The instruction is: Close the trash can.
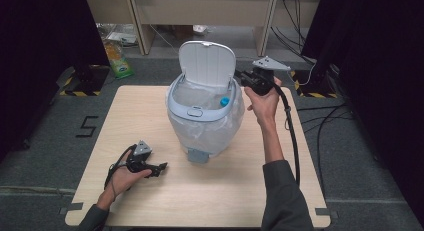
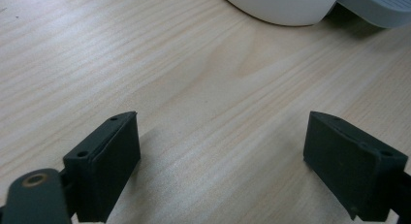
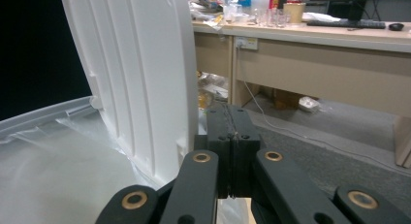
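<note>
A white pedal bin (image 1: 176, 105) lined with a clear plastic bag (image 1: 220, 128) stands mid-table, its lid (image 1: 206, 63) raised upright. Something with a blue cap (image 1: 224, 101) lies inside the bag near the right rim. My right gripper (image 1: 240, 76) hovers just right of the lid's edge; in the right gripper view its jaws (image 3: 231, 120) are pressed together with nothing seen between them, the lid (image 3: 140, 64) close on their left. My left gripper (image 1: 161, 167) rests low at the front left of the table, open, over bare wood (image 2: 223, 136), pointing toward the bin's base (image 2: 286, 6) and grey pedal (image 2: 383, 6).
The bin's pedal (image 1: 198, 155) faces the table's front edge. A cable (image 1: 294, 141) trails from the right gripper down past the forearm. Wooden desks (image 3: 329, 54) stand behind the table, with a green packet (image 1: 116, 58) on the floor at back left.
</note>
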